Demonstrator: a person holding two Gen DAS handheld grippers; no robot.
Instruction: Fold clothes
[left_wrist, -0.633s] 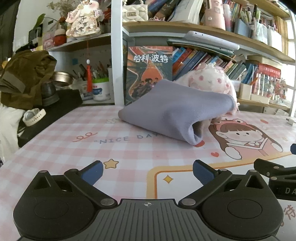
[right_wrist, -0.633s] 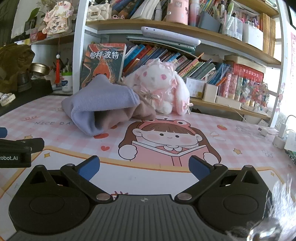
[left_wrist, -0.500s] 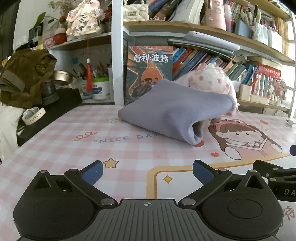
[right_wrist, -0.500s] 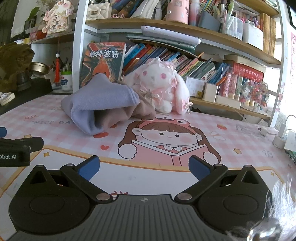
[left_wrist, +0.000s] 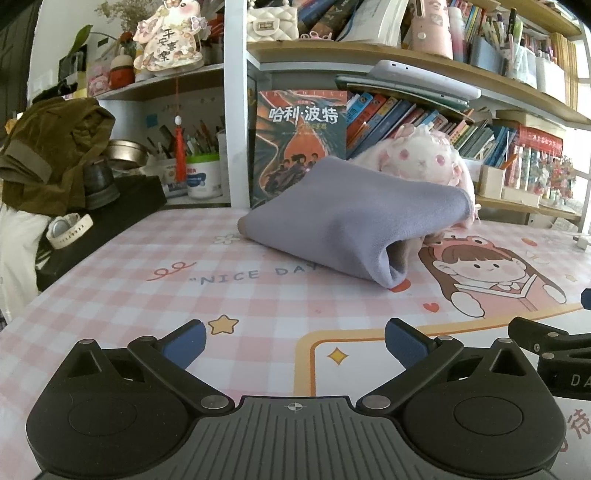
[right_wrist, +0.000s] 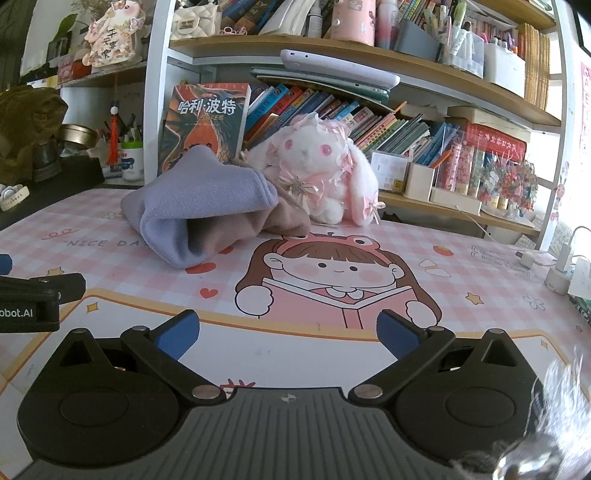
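A folded lilac garment (left_wrist: 347, 218) (right_wrist: 199, 206) with a tan inner layer lies on the pink checked desk mat (left_wrist: 221, 291), leaning against a plush rabbit. My left gripper (left_wrist: 293, 343) hovers low over the mat, well short of the garment, jaws wide open and empty. My right gripper (right_wrist: 288, 334) sits beside it to the right, also wide open with nothing between its blue pads. Each gripper's side shows at the edge of the other's view.
A pink-and-white plush rabbit (right_wrist: 317, 173) sits behind the garment. Bookshelves (right_wrist: 369, 62) crowd the back. An olive cloth heap (left_wrist: 51, 155), a black box (left_wrist: 103, 221) and a watch (left_wrist: 68, 230) sit at left. Cables and chargers (right_wrist: 554, 266) lie at the mat's right edge.
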